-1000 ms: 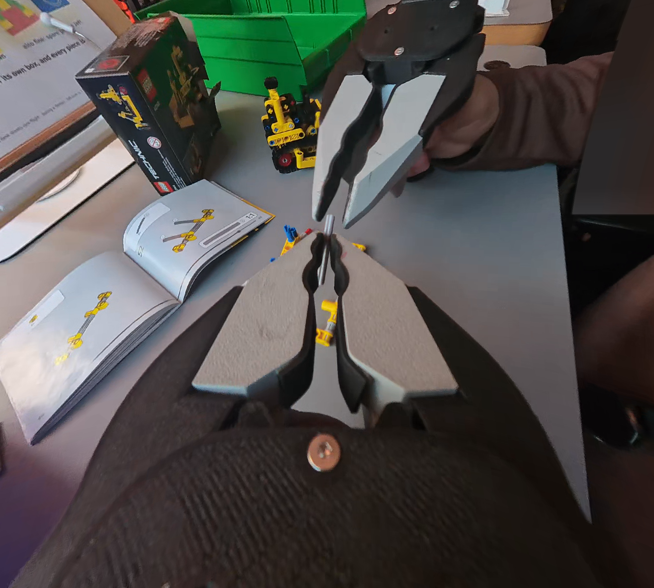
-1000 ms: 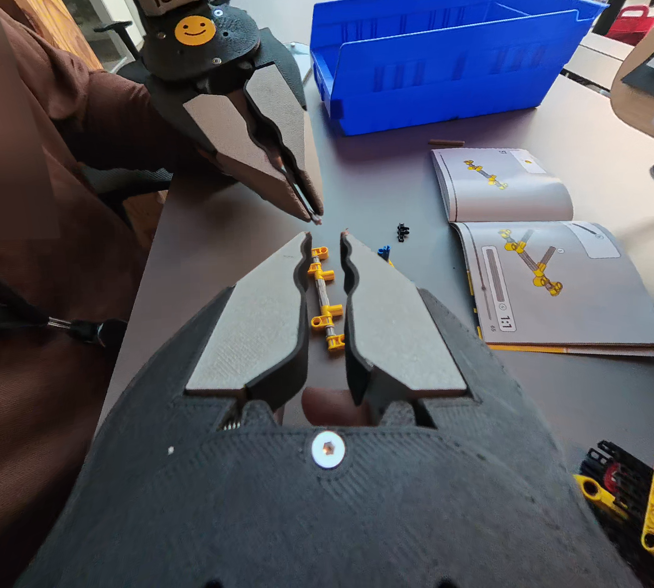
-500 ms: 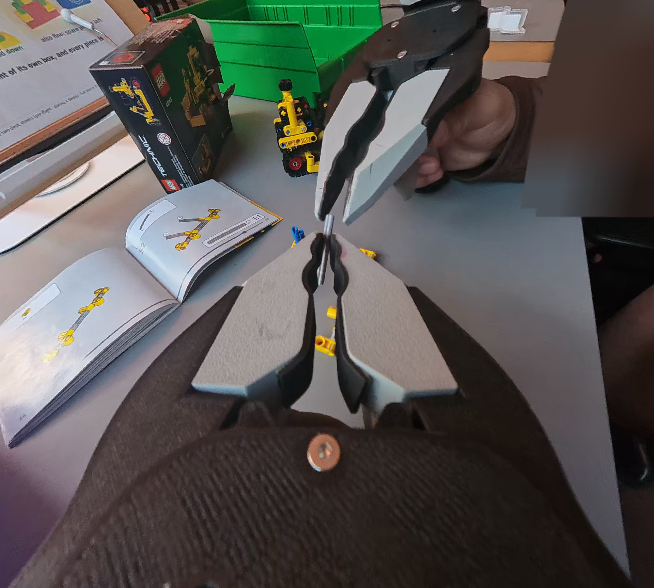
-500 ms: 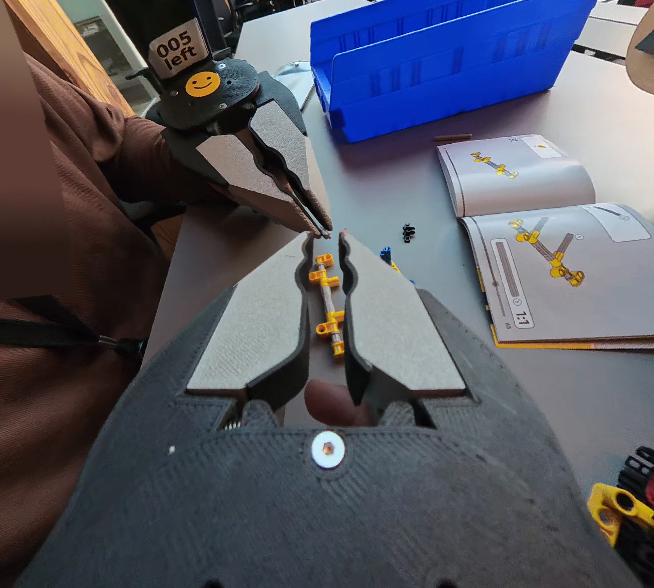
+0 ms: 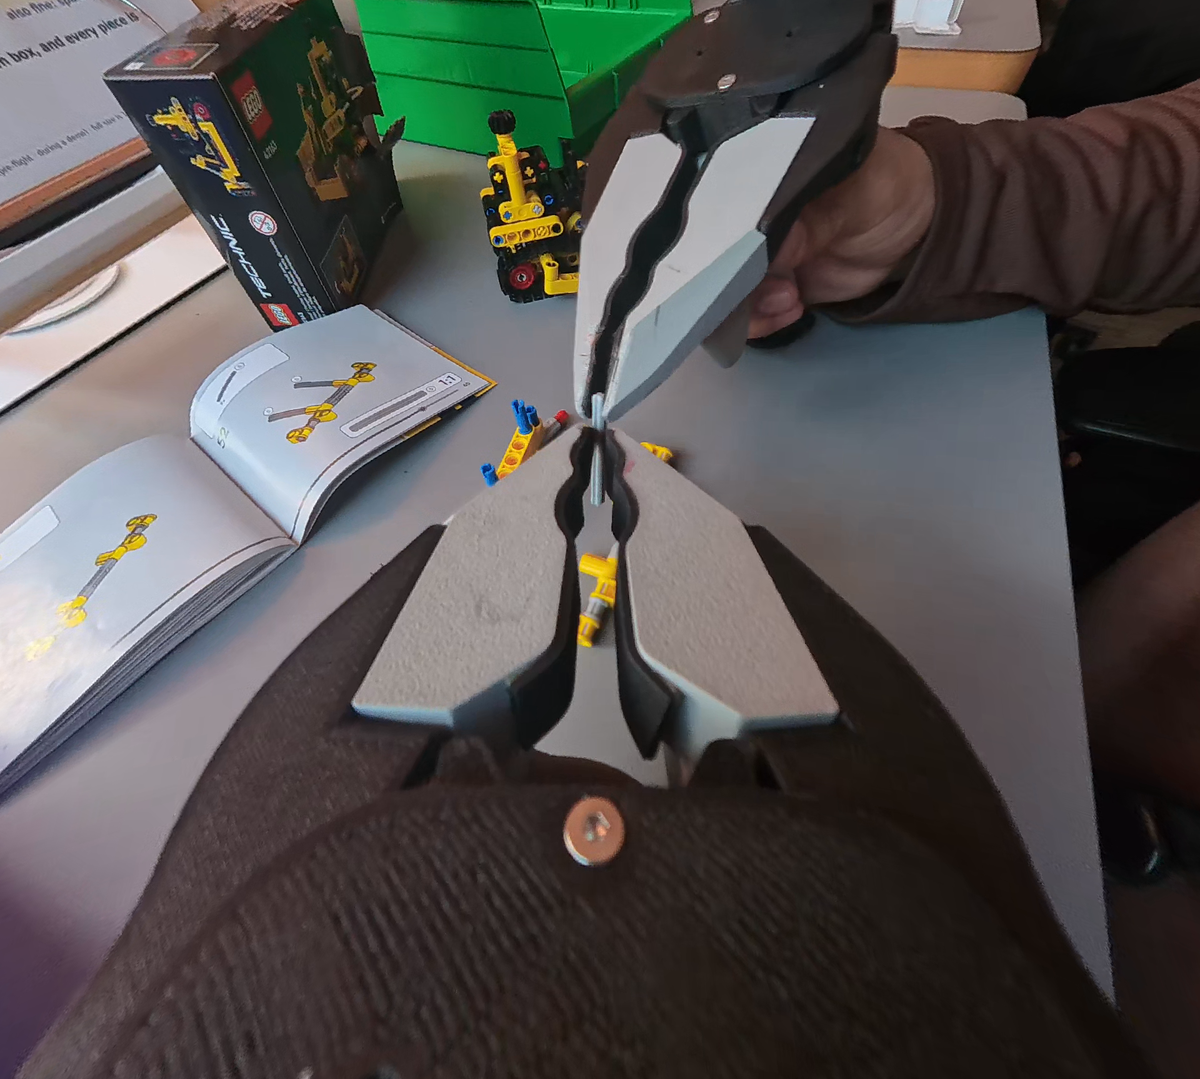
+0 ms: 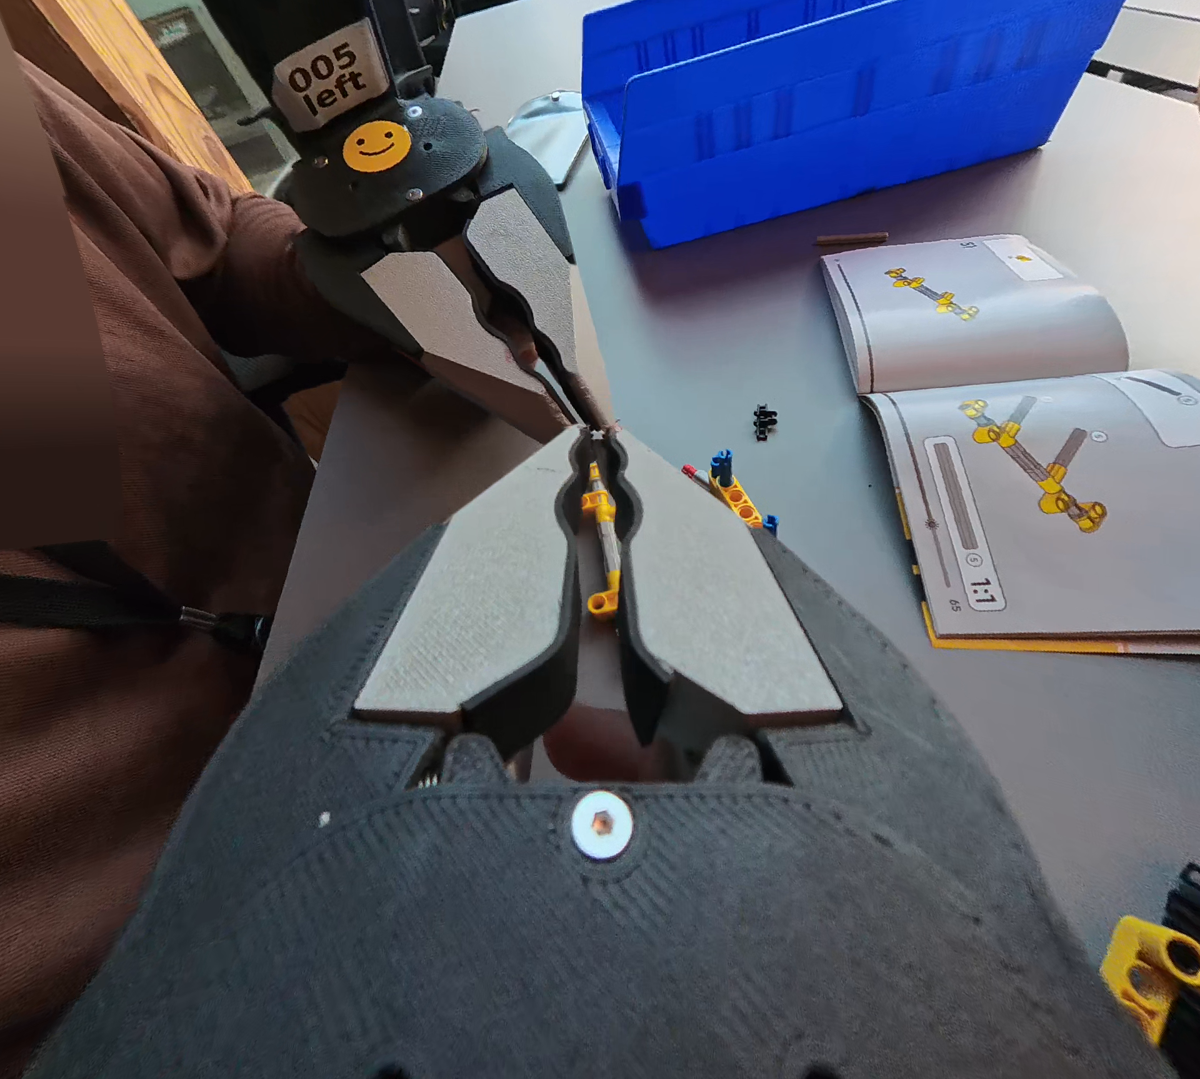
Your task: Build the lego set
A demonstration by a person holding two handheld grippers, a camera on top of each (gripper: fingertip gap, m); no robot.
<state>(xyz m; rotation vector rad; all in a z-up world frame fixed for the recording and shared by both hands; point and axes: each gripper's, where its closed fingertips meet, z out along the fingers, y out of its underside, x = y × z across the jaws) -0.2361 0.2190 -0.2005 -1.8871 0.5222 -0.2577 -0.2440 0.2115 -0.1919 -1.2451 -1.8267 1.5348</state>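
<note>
My left gripper (image 5: 596,439) is shut on a thin grey axle (image 5: 596,476) and holds it above the table. My right gripper (image 5: 594,412) meets it tip to tip from the far side, and its jaws are closed on the axle's free end. In the right wrist view, the right gripper (image 6: 594,436) touches the left gripper (image 6: 584,421), and the axle's end shows between the tips. A yellow connector-and-axle assembly (image 5: 594,593) lies on the table below; it also shows in the right wrist view (image 6: 604,541).
A yellow beam with blue pins (image 5: 519,444) and a small black piece (image 6: 765,421) lie nearby. An open manual (image 5: 260,463), the set box (image 5: 260,158), a part-built yellow vehicle (image 5: 529,217), a green bin (image 5: 519,29) and a blue bin (image 6: 844,74) stand around. My left and right fingertips are right by each other. From the right gripper's tips to the part-built yellow vehicle (image 5: 529,217) is close to 15 cm.
My right gripper has come in towards the left one and closed from open onto the axle's free end. The left gripper has kept hold of the axle.
</note>
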